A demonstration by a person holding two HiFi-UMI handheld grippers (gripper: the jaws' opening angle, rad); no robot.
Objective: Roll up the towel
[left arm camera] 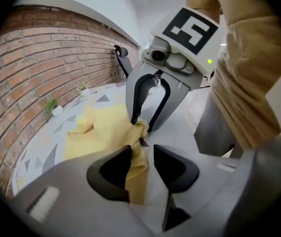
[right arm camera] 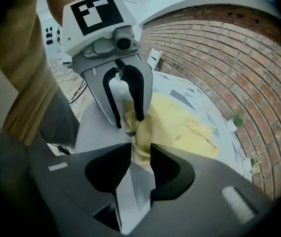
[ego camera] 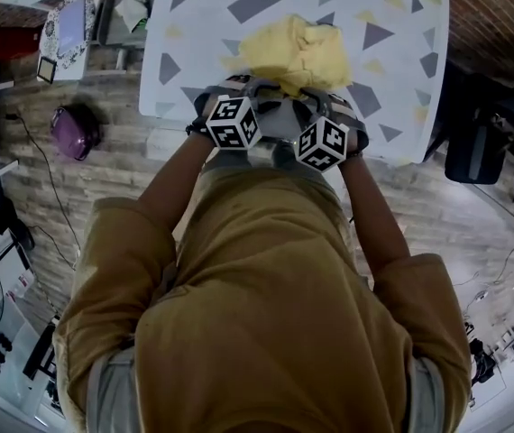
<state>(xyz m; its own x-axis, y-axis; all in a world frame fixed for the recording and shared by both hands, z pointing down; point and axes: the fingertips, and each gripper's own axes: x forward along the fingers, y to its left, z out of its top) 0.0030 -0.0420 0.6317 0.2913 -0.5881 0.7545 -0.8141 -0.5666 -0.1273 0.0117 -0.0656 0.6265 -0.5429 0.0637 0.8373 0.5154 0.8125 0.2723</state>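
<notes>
A crumpled yellow towel [ego camera: 293,52] lies on the white table with grey triangles [ego camera: 194,34]. Both grippers sit side by side at the towel's near edge, under their marker cubes. In the left gripper view, the left gripper [left arm camera: 142,157] has its jaws set narrow with a fold of the towel [left arm camera: 96,132] between them. The right gripper [left arm camera: 141,125] pinches the bunched corner just ahead. The right gripper view shows the right gripper [right arm camera: 140,154] shut on a yellow fold [right arm camera: 180,122] that fills the gap. There the left gripper [right arm camera: 129,121] reaches down to the same edge.
Small potted plants [left arm camera: 55,107] [right arm camera: 234,120] stand at the table's far side by a brick wall [left arm camera: 42,58]. A purple bag [ego camera: 75,132] lies on the wooden floor to the left, and a black chair [ego camera: 478,142] is at the right. The person's body is close against the table's near edge.
</notes>
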